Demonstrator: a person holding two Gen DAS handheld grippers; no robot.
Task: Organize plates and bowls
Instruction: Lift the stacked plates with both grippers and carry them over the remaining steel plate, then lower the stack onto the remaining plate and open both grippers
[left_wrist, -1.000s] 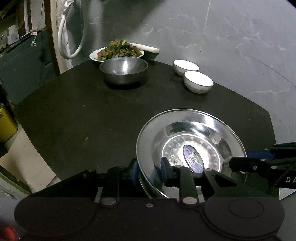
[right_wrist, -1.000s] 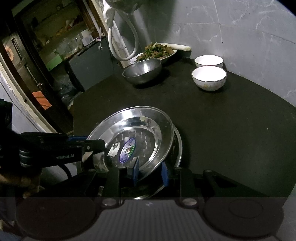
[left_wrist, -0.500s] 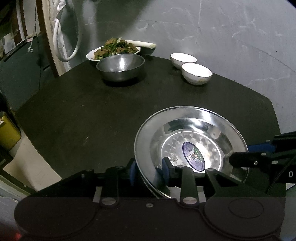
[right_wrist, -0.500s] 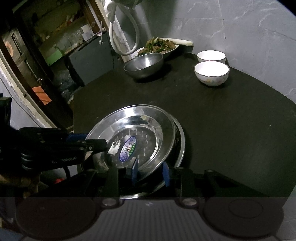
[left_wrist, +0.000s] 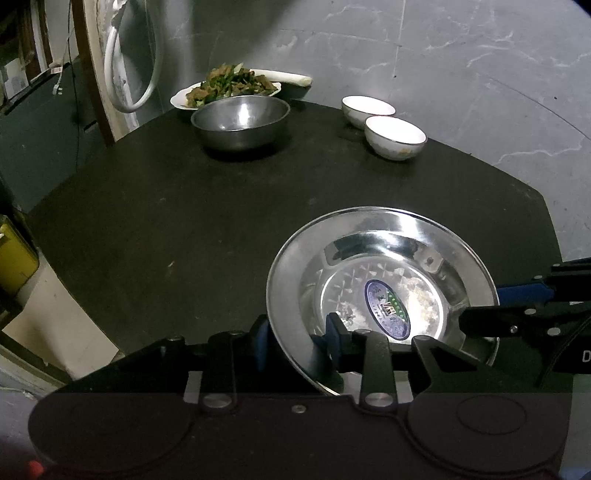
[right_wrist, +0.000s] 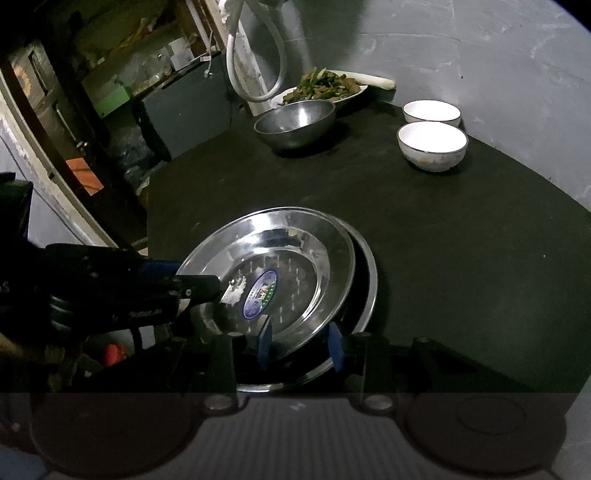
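Both my grippers pinch opposite rims of the steel plate (right_wrist: 284, 273), left gripper (left_wrist: 295, 341) and right gripper (right_wrist: 300, 343), keeping it tilted just above the lower plate (right_wrist: 364, 295) on the table (right_wrist: 461, 240) for stacking.

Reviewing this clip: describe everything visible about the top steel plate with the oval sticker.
The top steel plate is round, shiny stainless metal with a wide rim, an embossed well and an oval blue-green sticker at its centre. It sits tilted over a second steel plate on the dark table. The left gripper and the right gripper each straddle its rim on opposite sides.
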